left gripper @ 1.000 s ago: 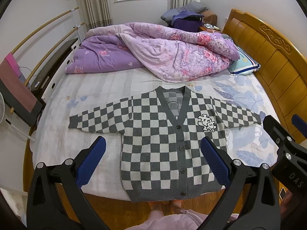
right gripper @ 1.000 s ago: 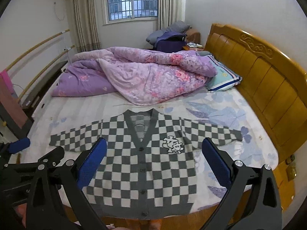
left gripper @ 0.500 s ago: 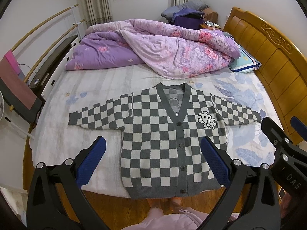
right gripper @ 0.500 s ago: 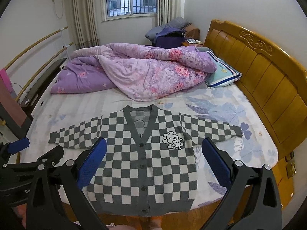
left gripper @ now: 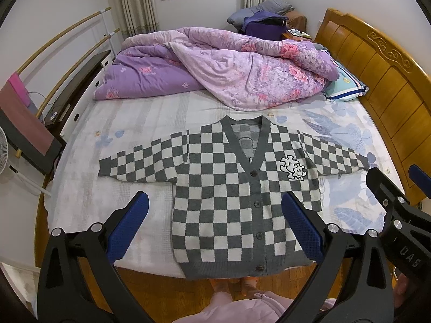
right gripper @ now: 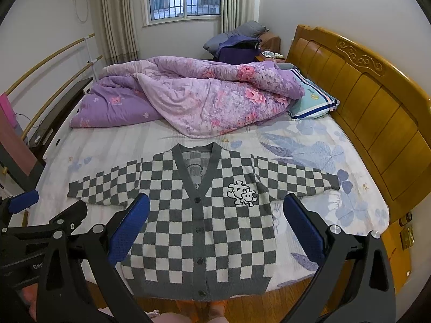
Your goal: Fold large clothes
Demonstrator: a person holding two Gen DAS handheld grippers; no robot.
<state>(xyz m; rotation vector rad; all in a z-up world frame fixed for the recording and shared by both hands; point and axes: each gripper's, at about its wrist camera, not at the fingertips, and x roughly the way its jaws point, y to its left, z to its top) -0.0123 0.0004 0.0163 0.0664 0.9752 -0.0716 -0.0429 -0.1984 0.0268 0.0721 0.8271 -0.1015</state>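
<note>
My left gripper (left gripper: 212,224) is wide open and holds nothing. Its two blue pads (left gripper: 126,227) stand far apart, up in the air over the near edge of the bed (left gripper: 80,207). My right gripper (right gripper: 215,226) is the same — open wide, empty, up above the bed. I think I hold them open like this so they are ready to pinch cloth when I reach down.

Under them lies the sweater (left gripper: 237,196). It has grey and white squares like a game board, and a small puzzle-piece patch (right gripper: 242,193) on the chest. It lies flat on its back with the buttons (left gripper: 255,204) done up and both sleeves stretched out to the sides. Its bottom hem sits right at the near edge of the bed, close to me, so I can reach it. I think it is spread out flat like this so the folds come out neat. No part is folded yet.

The left sleeve (left gripper: 140,161) points toward the rail side, and the right sleeve (right gripper: 293,177) points toward the wooden headboard (right gripper: 363,94). A good first move, I think, is to grab a sleeve end and bring it in over the middle.

Farther back a purple blanket (left gripper: 237,72) is heaped up — well apart from the sweater, so it leaves room. A striped pillow (right gripper: 312,102) rests beside the headboard.
</note>
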